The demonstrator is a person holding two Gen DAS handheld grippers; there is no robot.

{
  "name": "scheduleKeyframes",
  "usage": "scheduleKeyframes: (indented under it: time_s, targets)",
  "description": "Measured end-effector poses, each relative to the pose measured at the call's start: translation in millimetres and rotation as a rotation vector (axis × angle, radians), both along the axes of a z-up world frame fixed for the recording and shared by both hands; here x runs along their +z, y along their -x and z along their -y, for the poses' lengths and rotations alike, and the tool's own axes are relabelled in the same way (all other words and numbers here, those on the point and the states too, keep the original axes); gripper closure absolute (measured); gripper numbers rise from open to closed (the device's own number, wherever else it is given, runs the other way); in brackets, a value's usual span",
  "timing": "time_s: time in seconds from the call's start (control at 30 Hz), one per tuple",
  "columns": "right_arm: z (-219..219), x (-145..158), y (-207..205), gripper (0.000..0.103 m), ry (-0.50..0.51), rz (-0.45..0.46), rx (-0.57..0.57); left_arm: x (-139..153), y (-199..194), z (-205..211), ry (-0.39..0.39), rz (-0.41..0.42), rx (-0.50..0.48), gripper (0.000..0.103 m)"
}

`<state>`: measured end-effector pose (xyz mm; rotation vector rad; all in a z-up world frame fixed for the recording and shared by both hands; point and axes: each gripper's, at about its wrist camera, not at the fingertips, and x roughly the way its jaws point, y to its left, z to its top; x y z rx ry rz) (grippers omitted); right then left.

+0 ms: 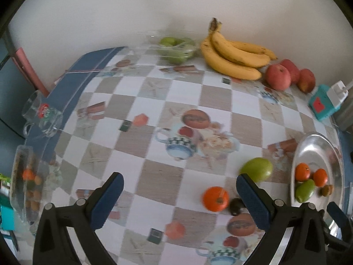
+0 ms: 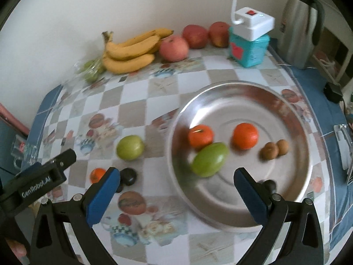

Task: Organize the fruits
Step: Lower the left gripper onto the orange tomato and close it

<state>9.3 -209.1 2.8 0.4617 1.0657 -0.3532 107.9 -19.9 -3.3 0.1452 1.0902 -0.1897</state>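
Evidently the sorting is partway through: the round silver metal plate [image 2: 240, 101], at centre right of the right wrist view, already carries fruit, while some pieces lie loose on the checked tablecloth [image 1: 176, 92].

Both tools are empty. The left gripper [image 1: 179, 195] has its blue-padded jaws spread wide with nothing between them, and the right gripper [image 2: 176, 190] is likewise agape above the near rim of the plate.

My judgement is that the next move is a pickup of a loose piece. The loose orange tangerine [image 1: 215, 198], at lower right of the left wrist view, lies nearest the left gripper, so that tool would need to shift right, straddle it and close gently.

Counted on the plate: two tangerines, one oblong green fruit [image 2: 209, 159], two small brown nut-like fruits [image 2: 274, 149], and a dark piece partly hidden behind the right finger.

Loose on the cloth: one tangerine, one round green fruit [image 1: 257, 169], one small dark fruit [image 2: 128, 176].

Along the wall at the top: one bunch of yellow bananas [image 1: 233, 55], three red apples [image 1: 289, 77] and a clear bag of green fruit [image 1: 176, 48], too blurred to count.
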Motion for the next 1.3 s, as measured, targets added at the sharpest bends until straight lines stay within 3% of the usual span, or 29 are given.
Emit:
scheduleKeyframes:
  time_s: [0.3, 0.43, 0.7, 0.87, 0.93, 1.07, 1.13, 1.3]
  targets:
    - [-28, -6, -13, 0.0, -0.05, -0.014, 0.046, -8, -9, -24, -0.015, -0.024, 0.064, 0.0]
    - [-27, -13, -17, 0.0, -0.066, -0.035, 0.048, -22, -12, -20, -0.013, -0.071, 0.067, 0.0]
    - [-15, -30, -15, 0.0, -0.077, -0.11, 0.016, -51, -14, -4, 0.036, -0.201, 0.036, 0.0]
    - [-8, -33, -10, 0.0, -0.097, -0.121, -0.012, -57, -14, 4, 0.117, -0.257, 0.014, 0.003]
    - [-5, -33, -9, 0.0, -0.103, -0.122, -0.022, -58, -13, 7, 0.124, -0.262, 0.002, 0.013]
    - [-3, -33, -7, 0.0, -0.104, -0.124, -0.033, -61, -14, 13, 0.145, -0.278, -0.016, 0.02]
    - [-2, -33, -7, 0.0, -0.106, -0.124, -0.037, -63, -15, 13, 0.161, -0.285, -0.015, 0.033]
    - [-1, -33, -7, 0.0, -0.106, -0.123, -0.038, -66, -17, 15, 0.199, -0.308, -0.025, 0.046]
